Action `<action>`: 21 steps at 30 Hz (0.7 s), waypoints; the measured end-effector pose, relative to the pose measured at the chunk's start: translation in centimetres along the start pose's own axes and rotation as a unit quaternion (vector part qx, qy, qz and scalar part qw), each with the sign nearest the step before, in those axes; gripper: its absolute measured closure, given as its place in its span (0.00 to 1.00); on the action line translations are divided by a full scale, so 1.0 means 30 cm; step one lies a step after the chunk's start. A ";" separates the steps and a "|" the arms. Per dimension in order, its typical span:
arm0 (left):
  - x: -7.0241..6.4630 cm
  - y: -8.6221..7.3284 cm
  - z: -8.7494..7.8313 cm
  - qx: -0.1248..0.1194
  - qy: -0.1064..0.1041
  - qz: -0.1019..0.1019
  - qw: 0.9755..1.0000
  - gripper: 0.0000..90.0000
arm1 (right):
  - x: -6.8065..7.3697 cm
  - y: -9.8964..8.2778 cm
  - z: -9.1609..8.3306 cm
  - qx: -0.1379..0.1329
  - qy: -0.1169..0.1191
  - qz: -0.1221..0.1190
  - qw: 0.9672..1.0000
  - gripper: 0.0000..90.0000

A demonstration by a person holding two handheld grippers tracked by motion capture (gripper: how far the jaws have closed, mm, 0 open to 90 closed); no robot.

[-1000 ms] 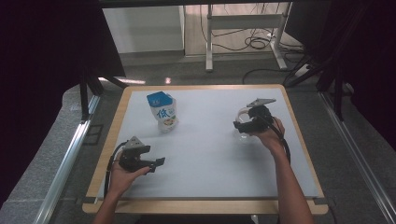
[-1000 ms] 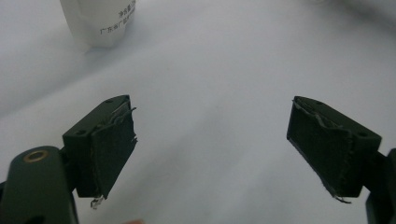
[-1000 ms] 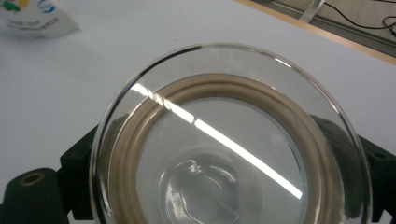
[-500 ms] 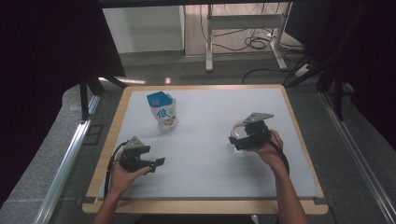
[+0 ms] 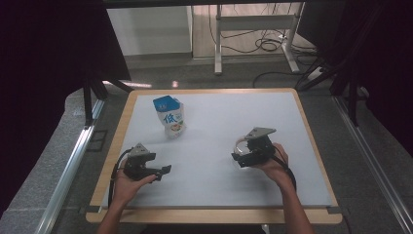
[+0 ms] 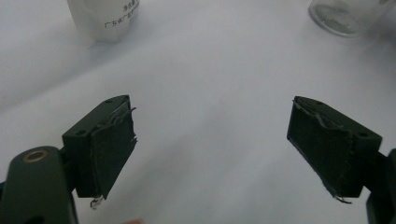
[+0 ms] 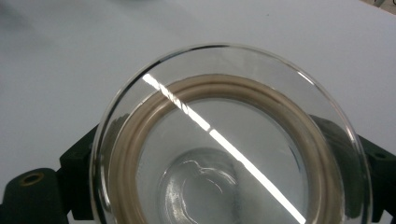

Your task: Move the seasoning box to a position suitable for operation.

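Clear glass jar (image 7: 229, 140), mouth up, clamped between the jaws of the right claw (image 5: 243, 158) at the right-centre of the white desk (image 5: 219, 112). Left claw (image 5: 163, 170), jaws wide apart and empty, near the front-left edge. Milk carton (image 5: 169, 116) upright behind it.

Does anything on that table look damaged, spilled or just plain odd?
Nothing spilled. The one odd detail is wear: the left claw has frayed, peeling padding on its fingers. The milk carton stands upright, and the glass jar sits between the right claw's jaws, looking empty and intact.
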State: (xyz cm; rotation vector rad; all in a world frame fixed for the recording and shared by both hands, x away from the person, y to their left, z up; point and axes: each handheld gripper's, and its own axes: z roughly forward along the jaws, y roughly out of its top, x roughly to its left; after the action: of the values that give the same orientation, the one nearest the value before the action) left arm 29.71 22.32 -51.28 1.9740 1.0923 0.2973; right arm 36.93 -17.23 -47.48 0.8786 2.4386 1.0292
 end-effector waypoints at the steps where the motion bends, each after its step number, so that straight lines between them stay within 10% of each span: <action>1: 0.000 -0.001 0.000 0.002 -0.001 0.002 1.000 0.16 | -0.003 -0.003 -0.001 -0.002 0.001 0.001 1.000 0.12; 12: -0.004 0.000 -0.007 -0.002 0.000 0.009 1.000 0.16 | -0.010 0.027 -0.129 -0.086 -0.020 0.038 0.995 0.01; 17: -0.011 0.012 -0.004 -0.003 0.000 0.014 1.000 0.16 | -0.026 -0.018 -0.244 -0.143 -0.029 0.083 0.986 0.16; 21: -0.012 0.015 -0.007 -0.005 0.002 0.012 1.000 0.16 | -0.039 -0.055 -0.277 -0.149 -0.028 0.091 0.984 0.26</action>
State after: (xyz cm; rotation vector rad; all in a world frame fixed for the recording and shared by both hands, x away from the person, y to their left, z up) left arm 29.63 22.03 -50.75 1.9806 1.0677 0.3183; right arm 32.76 -23.20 -43.01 1.0216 2.1140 1.3714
